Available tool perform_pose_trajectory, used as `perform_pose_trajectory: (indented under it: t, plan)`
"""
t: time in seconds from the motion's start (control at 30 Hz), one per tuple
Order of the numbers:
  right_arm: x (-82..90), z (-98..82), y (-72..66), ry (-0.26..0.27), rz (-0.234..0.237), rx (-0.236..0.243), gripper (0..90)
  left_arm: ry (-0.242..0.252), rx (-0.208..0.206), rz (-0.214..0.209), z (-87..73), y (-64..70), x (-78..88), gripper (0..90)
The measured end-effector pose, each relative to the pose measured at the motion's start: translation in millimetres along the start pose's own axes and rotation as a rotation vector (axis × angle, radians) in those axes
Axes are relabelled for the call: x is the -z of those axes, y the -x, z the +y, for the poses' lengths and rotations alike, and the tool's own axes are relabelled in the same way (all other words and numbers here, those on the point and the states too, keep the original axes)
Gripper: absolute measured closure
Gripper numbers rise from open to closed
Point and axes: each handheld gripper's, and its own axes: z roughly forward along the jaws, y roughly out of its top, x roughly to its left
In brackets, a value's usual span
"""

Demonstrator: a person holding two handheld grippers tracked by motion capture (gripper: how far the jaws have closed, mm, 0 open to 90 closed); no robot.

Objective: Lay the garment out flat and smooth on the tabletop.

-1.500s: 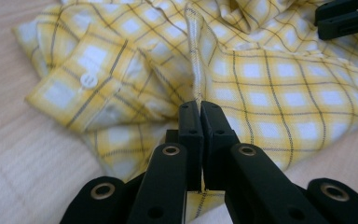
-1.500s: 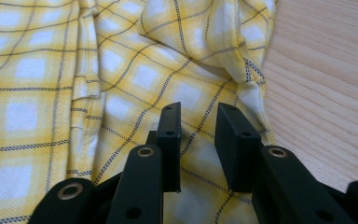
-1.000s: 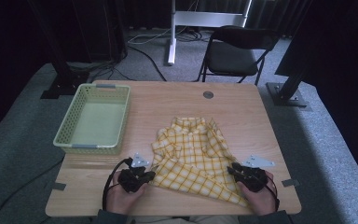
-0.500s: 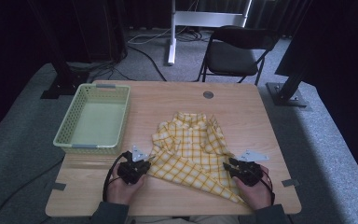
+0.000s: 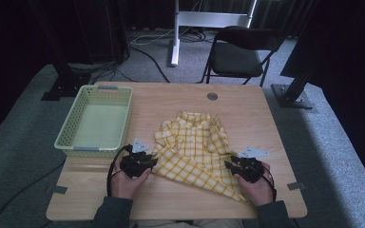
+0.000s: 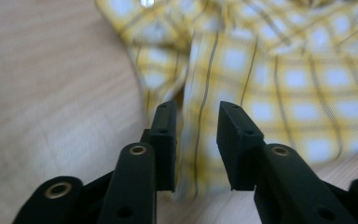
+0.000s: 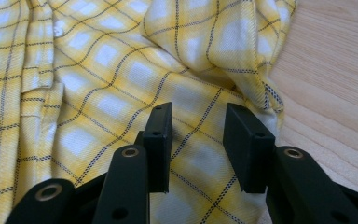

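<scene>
Both my left claw (image 5: 145,159) and right claw (image 5: 232,165) have just been opening over the yellow shirt (image 5: 195,147), jaws apart with cloth between, so the shirt could bunch up on the counter (image 5: 171,102) if a jaw snags it.

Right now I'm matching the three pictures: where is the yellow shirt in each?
High view: shirt at table centre, between both grippers.
Left gripper view: upper right, running down between the jaws.
Right gripper view: left and centre, under the jaws.
Shared landmark: the wooden table beside the shirt's edge.
</scene>
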Motion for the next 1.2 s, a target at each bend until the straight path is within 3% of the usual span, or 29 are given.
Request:
perform_pose_trajectory:
  t: [0.27, 0.77, 0.9, 0.93, 1.03, 1.13, 1.2]
  plan:
    - [-0.7, -1.5, 1.2, 0.014, 0.004, -0.003, 61.2, -0.003, 0.035, -0.062, 22.9, -8.6, -20.9, 61.2]
    - [-0.9, -2.2, 1.0, 0.020, 0.000, -0.002, 60.9, -0.015, 0.060, -0.084, 41.9, -9.4, -36.4, 58.8]
    - [-0.9, -2.2, 1.0, 0.020, 0.001, -0.002, 60.9, -0.042, 0.061, -0.089, 44.4, -6.6, -43.5, 57.8]
    - [-0.9, -2.2, 1.0, 0.020, 0.001, -0.002, 60.9, -0.048, 0.062, -0.087, 44.4, -6.4, -45.1, 58.5]
    - [-0.9, -2.2, 1.0, 0.020, 0.000, -0.002, 60.8, -0.073, 0.054, -0.073, 43.5, -2.7, -47.3, 72.4]
    - [-0.9, -2.2, 1.0, 0.020, 0.000, -0.002, 60.8, -0.066, 0.039, -0.063, 42.1, 3.7, -41.6, 84.7]
    - [-0.9, -2.2, 1.0, 0.020, 0.000, -0.002, 60.9, -0.057, 0.024, -0.066, 42.0, 7.0, -36.1, 88.3]
